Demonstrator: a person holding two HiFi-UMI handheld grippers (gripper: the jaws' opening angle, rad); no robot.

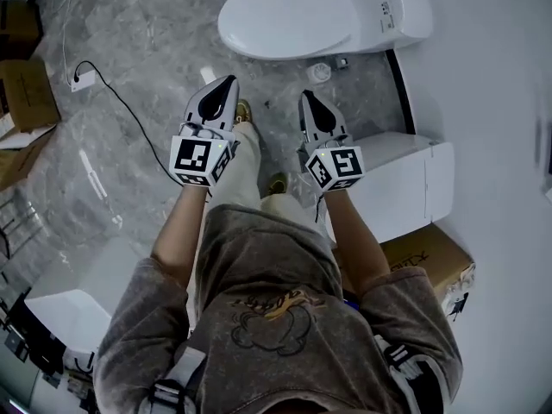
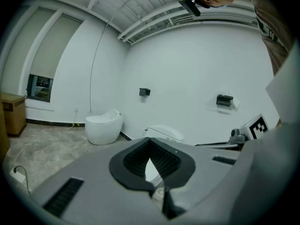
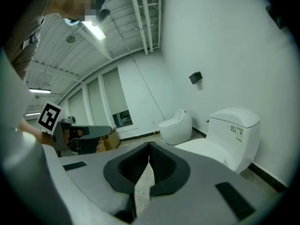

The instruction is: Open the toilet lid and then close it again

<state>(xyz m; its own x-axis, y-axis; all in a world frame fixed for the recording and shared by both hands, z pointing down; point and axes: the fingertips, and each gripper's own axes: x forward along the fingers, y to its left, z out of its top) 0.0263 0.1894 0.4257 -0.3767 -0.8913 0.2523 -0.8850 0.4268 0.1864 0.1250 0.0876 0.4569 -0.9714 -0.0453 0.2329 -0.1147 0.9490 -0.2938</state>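
The white toilet (image 1: pixel 293 15) stands ahead of me with its lid (image 1: pixel 280 11) down and its tank toward the right wall. My left gripper (image 1: pixel 228 81) and right gripper (image 1: pixel 305 95) hover side by side over the floor, short of the bowl and touching nothing. Both are shut and hold nothing. The left gripper view shows the left gripper (image 2: pixel 150 142) with its tips together and the toilet lid (image 2: pixel 165 132) just beyond. In the right gripper view the right gripper (image 3: pixel 150 147) is shut too, with the toilet (image 3: pixel 229 135) ahead on the right.
A second white fixture (image 1: pixel 414 179) and a cardboard box (image 1: pixel 431 261) stand at my right by the wall. A round toilet (image 2: pixel 104 125) stands farther off. A cable and plug (image 1: pixel 82 78) lie on the grey floor at left, near more boxes (image 1: pixel 26 102).
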